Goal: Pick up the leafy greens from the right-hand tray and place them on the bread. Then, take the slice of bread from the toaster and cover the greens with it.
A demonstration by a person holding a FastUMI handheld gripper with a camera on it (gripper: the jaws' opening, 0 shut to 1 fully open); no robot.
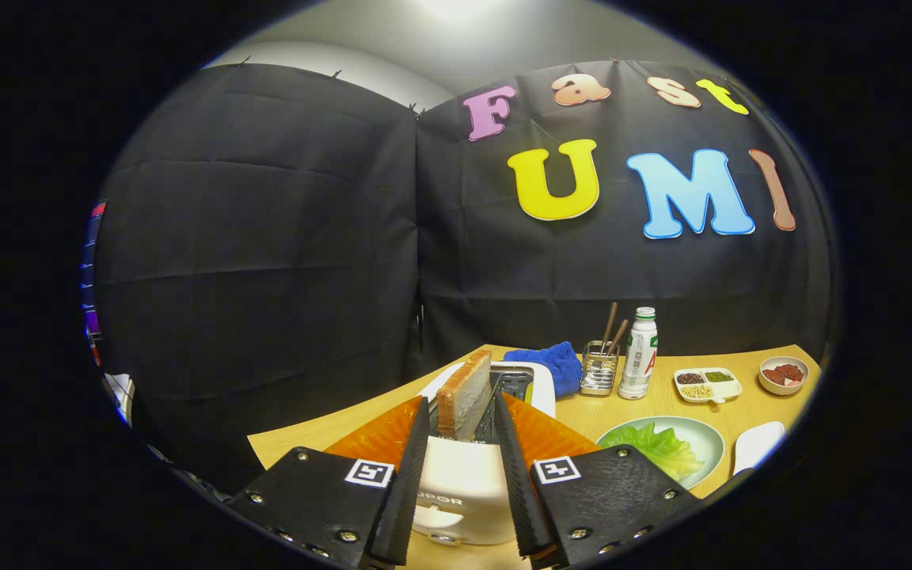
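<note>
Between the spread jaws of the gripper, at 12 o'clock, the bread slice stands upright in the toaster, proud enough to pinch. Leafy greens lie on a plate at 2 o'clock on the tabletop.

**Colours around the white toaster**

The toaster is white, holding a tan, brown-crusted bread slice. Beyond it lies a blue cloth. Right of it, green leafy greens rest on a pale green plate. Under it, an orange mat covers the light wood table.
</note>
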